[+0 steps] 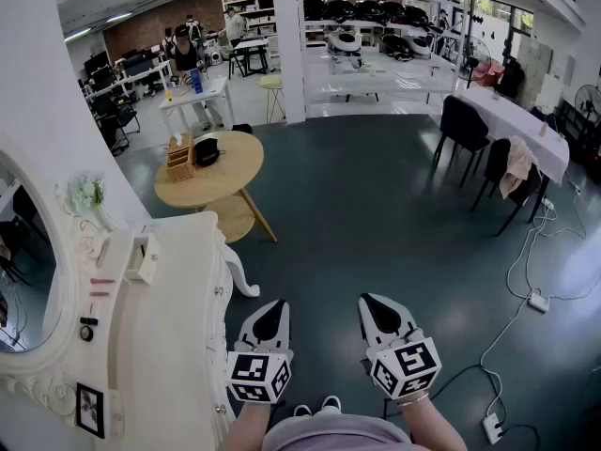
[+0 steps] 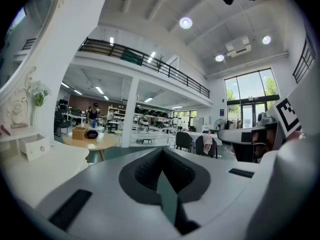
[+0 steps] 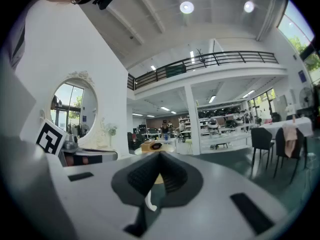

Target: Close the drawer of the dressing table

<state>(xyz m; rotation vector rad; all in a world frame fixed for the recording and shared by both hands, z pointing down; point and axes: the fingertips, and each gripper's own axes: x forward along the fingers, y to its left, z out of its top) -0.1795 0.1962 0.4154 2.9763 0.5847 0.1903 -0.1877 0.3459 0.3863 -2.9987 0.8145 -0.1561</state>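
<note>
The white dressing table (image 1: 169, 346) stands along the left, with its oval mirror (image 1: 23, 261) behind it. Its front faces right and I see it only edge-on, with small knobs (image 1: 218, 290) showing; whether a drawer stands out I cannot tell. My left gripper (image 1: 272, 308) hangs over the dark floor just right of the table's front, jaws together and empty. My right gripper (image 1: 376, 303) is level beside it, also shut on nothing. The left gripper view has closed jaws (image 2: 161, 151) and the tabletop (image 2: 35, 169) at left. The right gripper view shows closed jaws (image 3: 160, 155) and the mirror (image 3: 75, 111).
A small white drawer box (image 1: 143, 256) and a photo frame (image 1: 90, 409) sit on the tabletop. A round wooden table (image 1: 225, 181) stands ahead. Black chairs (image 1: 465, 125) and a white-clothed table (image 1: 516, 120) are at right. Cables and a power strip (image 1: 537, 301) lie on the floor.
</note>
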